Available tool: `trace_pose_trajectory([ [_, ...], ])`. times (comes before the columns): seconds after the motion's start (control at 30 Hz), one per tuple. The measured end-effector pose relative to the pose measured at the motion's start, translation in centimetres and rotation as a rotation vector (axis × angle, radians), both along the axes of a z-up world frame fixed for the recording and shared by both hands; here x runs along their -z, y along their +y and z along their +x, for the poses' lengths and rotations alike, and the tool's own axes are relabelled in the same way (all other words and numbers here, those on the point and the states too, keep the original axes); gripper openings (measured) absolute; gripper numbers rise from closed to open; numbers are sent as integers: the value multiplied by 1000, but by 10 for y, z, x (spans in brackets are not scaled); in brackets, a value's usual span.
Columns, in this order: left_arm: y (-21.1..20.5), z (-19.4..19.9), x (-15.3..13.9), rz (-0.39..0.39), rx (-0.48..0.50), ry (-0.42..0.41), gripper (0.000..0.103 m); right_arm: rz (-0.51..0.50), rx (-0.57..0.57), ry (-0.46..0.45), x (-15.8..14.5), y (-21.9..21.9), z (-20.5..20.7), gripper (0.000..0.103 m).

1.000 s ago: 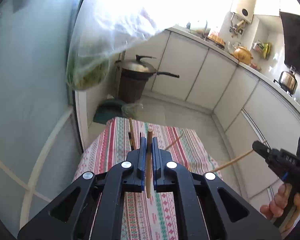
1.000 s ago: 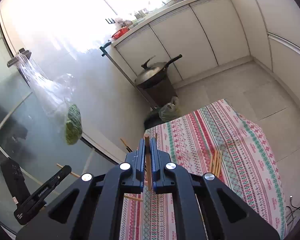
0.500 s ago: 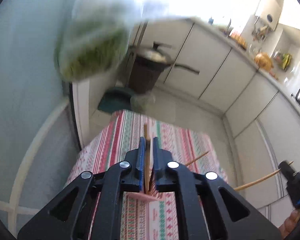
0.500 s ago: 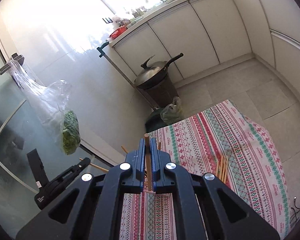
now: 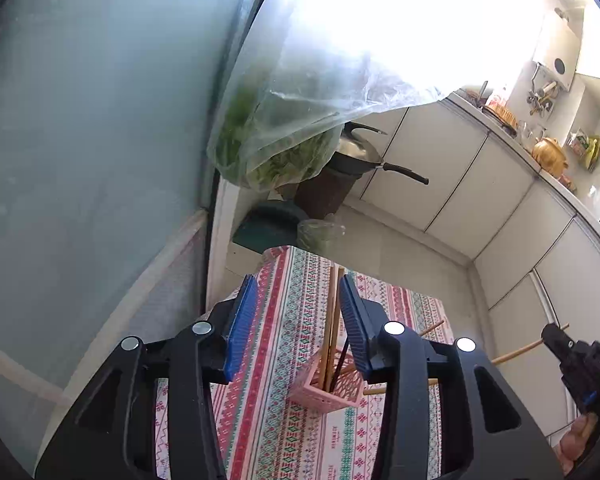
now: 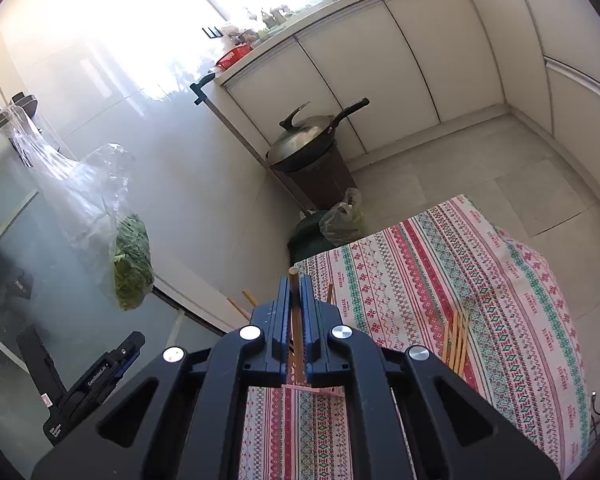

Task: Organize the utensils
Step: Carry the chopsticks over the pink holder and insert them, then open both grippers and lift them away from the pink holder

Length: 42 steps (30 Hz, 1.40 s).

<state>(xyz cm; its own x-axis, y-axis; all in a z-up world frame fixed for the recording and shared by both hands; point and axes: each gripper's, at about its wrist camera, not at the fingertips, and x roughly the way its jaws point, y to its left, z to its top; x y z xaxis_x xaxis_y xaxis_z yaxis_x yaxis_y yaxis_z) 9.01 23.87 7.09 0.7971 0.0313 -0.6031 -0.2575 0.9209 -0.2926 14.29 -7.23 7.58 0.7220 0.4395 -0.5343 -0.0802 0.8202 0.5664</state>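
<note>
Now left gripper [image 5: 296, 320] opening, chopsticks [image 5: 332, 320] loose in pink basket [image 5: 328, 394]; right gripper [image 6: 296, 320] pinches chopstick [image 6: 295, 300] mid-shaft, likely light, stiff, slippery.

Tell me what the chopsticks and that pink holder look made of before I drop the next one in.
Chopsticks: likely bamboo or wood, matte tan, uniform slender sticks. Pink holder: looks like moulded plastic, an even pastel with lattice-pierced walls. The chopstick in the right gripper matches them.

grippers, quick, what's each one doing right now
left gripper: opening, chopsticks between its fingers, not pressed.
right gripper: shut on a chopstick.
</note>
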Motion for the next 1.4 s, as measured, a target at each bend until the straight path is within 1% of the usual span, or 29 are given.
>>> trace_pose_trajectory([
  [0.13,-4,-6,4,35,-1,8,47,-10,24,2,5,5,6,5],
  [0.23,-3,-9,9,52,-8,18,48,-14,35,14,13,11,12,5],
  [0.33,2,-9,12,54,-11,28,48,-36,48,19,20,19,16,5],
  [0.43,6,-9,13,60,-14,37,49,-37,45,33,26,26,22,5],
  [0.73,14,-10,14,50,-21,45,50,-51,37,36,32,45,29,5],
  [0.83,10,-9,15,49,-15,48,50,-50,21,50,45,53,36,8],
  [0.93,4,-7,16,47,4,53,50,-53,10,116,69,59,43,9],
  [0.97,0,-7,15,52,12,50,50,-52,9,125,73,59,43,9],
  [1.17,-23,-6,11,91,50,31,53,-108,9,70,61,54,28,9],
  [1.27,-35,-3,13,103,67,35,55,-134,1,61,58,53,23,9],
  [1.33,-42,-2,16,112,75,37,59,-150,-6,62,58,52,20,9],
  [1.4,-47,-1,17,122,84,38,61,-167,-12,63,58,51,18,11],
])
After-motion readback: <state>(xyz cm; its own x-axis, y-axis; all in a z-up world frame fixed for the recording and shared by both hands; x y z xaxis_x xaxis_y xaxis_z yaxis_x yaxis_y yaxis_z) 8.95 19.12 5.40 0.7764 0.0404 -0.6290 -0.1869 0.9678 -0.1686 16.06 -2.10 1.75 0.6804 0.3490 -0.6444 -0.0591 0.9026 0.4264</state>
